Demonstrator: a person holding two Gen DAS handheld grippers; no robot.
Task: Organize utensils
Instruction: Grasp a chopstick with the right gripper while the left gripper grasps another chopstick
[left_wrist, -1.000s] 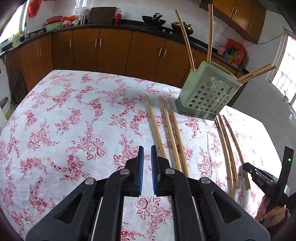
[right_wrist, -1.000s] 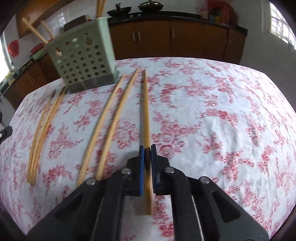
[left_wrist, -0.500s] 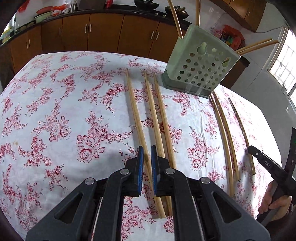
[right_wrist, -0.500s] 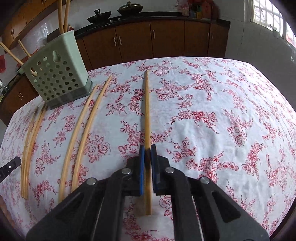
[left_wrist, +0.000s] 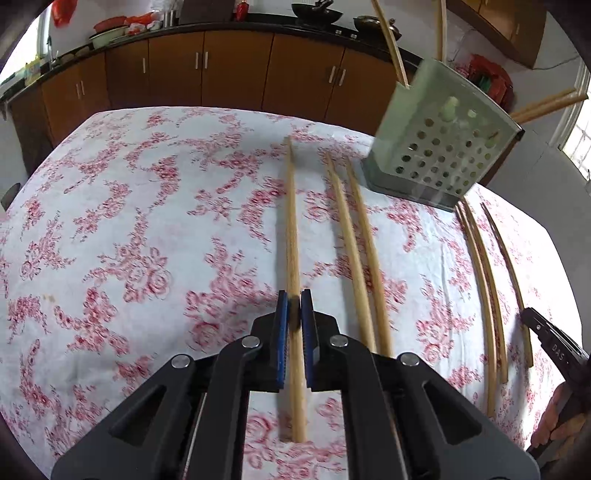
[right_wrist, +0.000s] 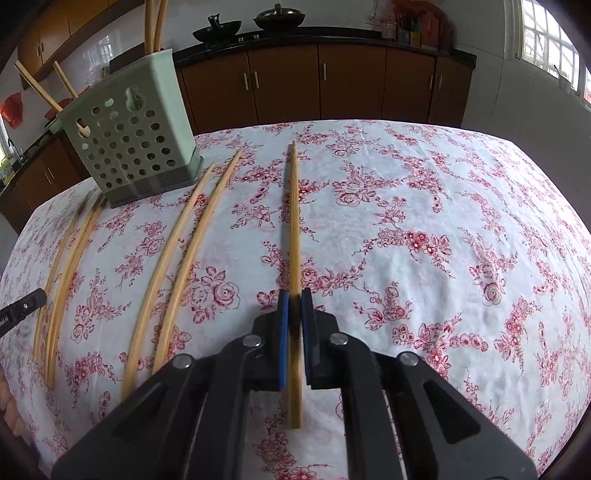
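Gripping one chopstick (left_wrist: 291, 229) each, left gripper (left_wrist: 294, 295) and right gripper (right_wrist: 294, 293); four more loose.

Bench cloth (left_wrist: 110, 229): white ground, red rose print throughout. Chopsticks (left_wrist: 291, 221): pale tan wood, unpatterned. Holder (right_wrist: 129, 136): pale green, walls pierced with rows of round holes, darker grey base. Left claw (left_wrist: 294, 317) and right claw (right_wrist: 294, 314): black bodies, blue pads. Cabinets (left_wrist: 236, 70): orange-brown doors, silver handles, black top.

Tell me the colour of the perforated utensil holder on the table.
Pale green, the utensil holder shows best in the right wrist view.
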